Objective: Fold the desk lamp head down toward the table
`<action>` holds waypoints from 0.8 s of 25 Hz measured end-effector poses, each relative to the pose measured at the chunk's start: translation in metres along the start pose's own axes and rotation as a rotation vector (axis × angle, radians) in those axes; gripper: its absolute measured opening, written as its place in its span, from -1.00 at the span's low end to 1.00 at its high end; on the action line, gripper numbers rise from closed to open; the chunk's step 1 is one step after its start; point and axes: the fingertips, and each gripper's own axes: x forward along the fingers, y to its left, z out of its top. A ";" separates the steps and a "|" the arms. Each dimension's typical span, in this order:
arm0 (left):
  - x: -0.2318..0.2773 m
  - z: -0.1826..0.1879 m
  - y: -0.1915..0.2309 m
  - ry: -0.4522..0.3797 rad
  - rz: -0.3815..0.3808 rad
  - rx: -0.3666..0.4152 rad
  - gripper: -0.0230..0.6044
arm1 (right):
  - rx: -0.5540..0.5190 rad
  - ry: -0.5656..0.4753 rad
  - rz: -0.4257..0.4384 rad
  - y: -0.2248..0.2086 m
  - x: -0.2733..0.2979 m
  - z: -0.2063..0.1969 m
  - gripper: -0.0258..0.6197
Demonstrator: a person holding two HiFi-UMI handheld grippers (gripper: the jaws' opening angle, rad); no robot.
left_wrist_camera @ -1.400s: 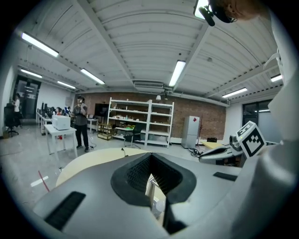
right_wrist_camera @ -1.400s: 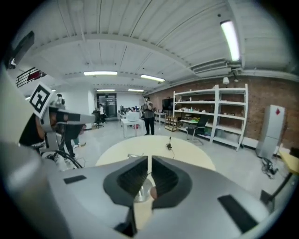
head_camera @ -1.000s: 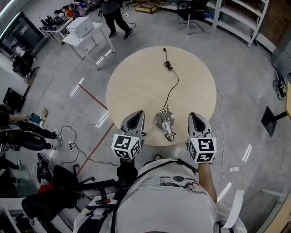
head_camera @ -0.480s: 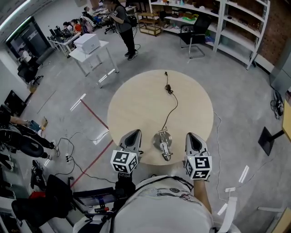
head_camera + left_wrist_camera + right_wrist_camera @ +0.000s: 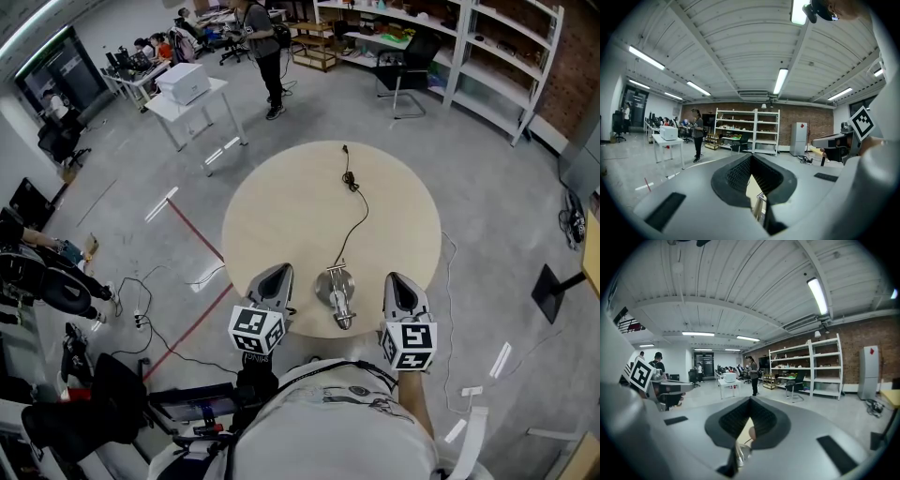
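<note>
Closed left tool [image 5: 278, 270] and closed right tool [image 5: 395, 278] flank the lamp [image 5: 337, 291], cord [image 5: 355, 210] trailing beyond.

No legible text, labels, brands or numbers, in any view

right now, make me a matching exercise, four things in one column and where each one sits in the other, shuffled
Things:
1 desk lamp
2 black cord
3 white box
4 black chair

Places:
A on the small white table
B beside the shelves
C near edge of the round table, between the left tongs and right tongs
D trailing across the round table to its far edge

Pairs: 1-C, 2-D, 3-A, 4-B
</note>
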 end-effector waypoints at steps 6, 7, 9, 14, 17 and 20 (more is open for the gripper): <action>0.000 -0.003 -0.001 0.012 0.000 -0.004 -0.93 | 0.001 -0.001 0.002 0.000 -0.001 0.000 -0.91; 0.001 -0.003 0.000 0.013 0.000 -0.004 -0.93 | -0.001 -0.003 0.002 0.000 0.000 0.000 -0.91; 0.001 -0.004 0.000 0.016 -0.002 -0.004 -0.93 | -0.006 -0.005 0.004 0.001 0.000 0.001 -0.91; 0.003 -0.005 -0.003 0.025 -0.001 -0.009 -0.93 | -0.019 -0.010 0.008 0.000 -0.001 0.003 -0.91; 0.002 -0.006 -0.002 0.025 0.000 -0.010 -0.93 | -0.021 -0.012 0.009 0.001 -0.001 0.003 -0.91; -0.001 -0.008 -0.002 0.026 -0.002 -0.011 -0.93 | -0.018 -0.007 0.009 0.004 -0.003 0.001 -0.91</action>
